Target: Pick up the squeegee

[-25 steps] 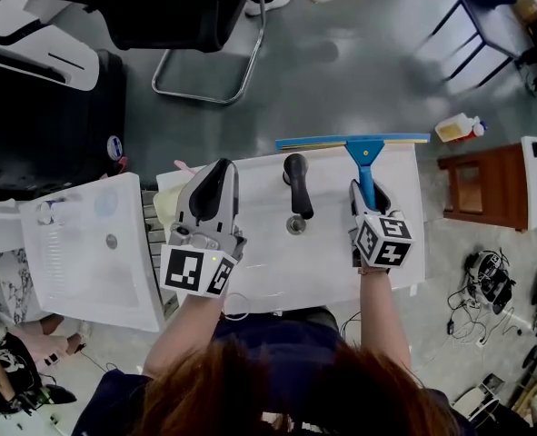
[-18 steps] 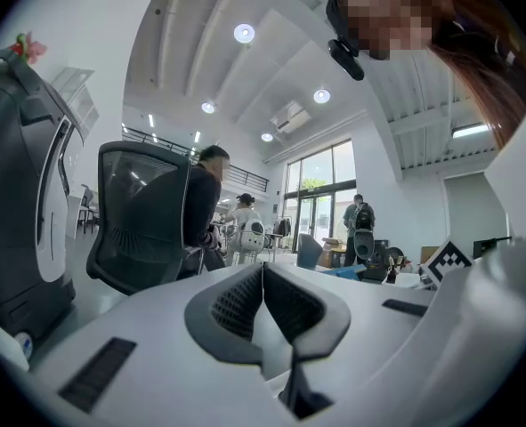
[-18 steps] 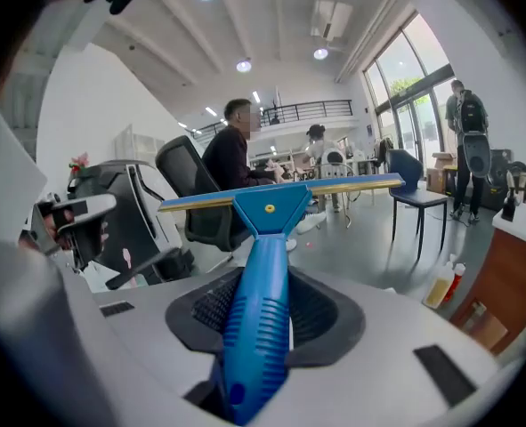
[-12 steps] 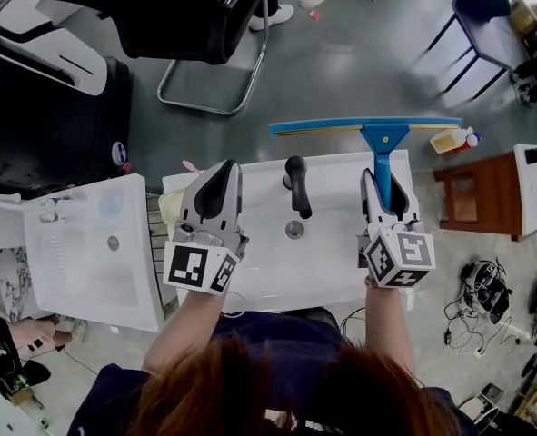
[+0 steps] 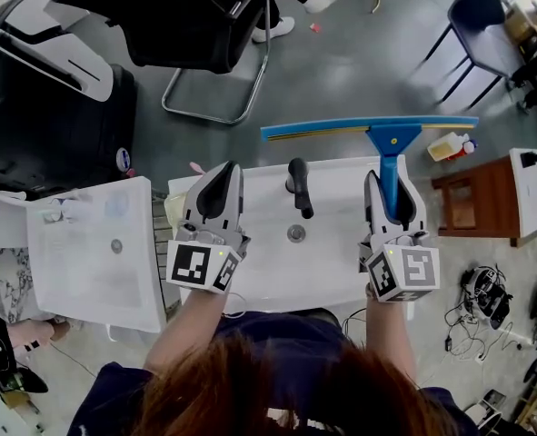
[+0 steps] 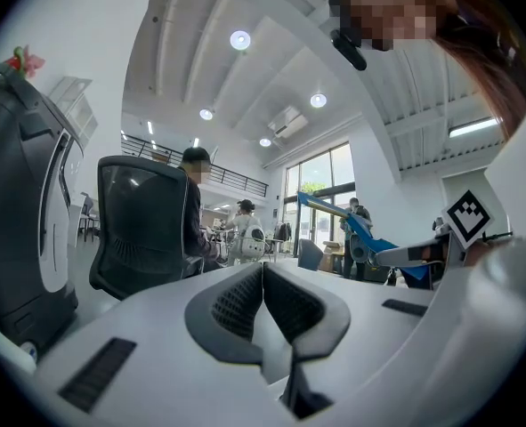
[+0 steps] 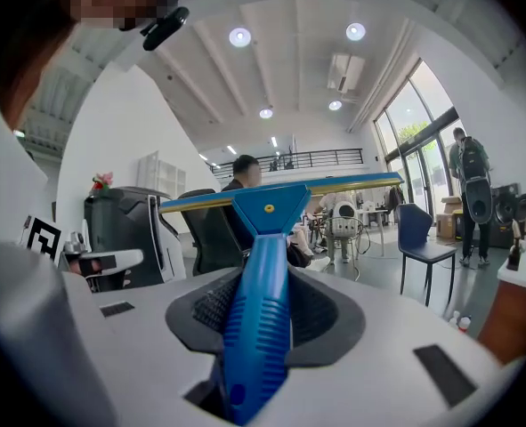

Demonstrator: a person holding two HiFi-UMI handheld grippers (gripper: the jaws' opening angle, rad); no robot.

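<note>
The squeegee [image 5: 384, 136] has a blue ribbed handle and a long blue and yellow blade; it hangs in the air beyond the white sink's [image 5: 277, 262] far edge. My right gripper [image 5: 392, 198] is shut on its handle [image 7: 255, 323], with the blade [image 7: 280, 191] lying crosswise ahead of the jaws. My left gripper [image 5: 219, 189] hovers over the sink's left side, its pads [image 6: 245, 302] pressed together with nothing between them. From the left gripper view the squeegee [image 6: 352, 225] shows far off to the right.
A black faucet [image 5: 297, 187] stands on the sink between my grippers, a drain [image 5: 295, 232] in front of it. Another white sink [image 5: 86, 248] lies at the left. A black chair [image 5: 195, 25] stands beyond, a brown cabinet [image 5: 472, 203] and a bottle [image 5: 452, 145] at the right.
My right gripper has lifted the squeegee up off the sink's back edge, so it looks larger and higher. The left gripper rose slightly.
</note>
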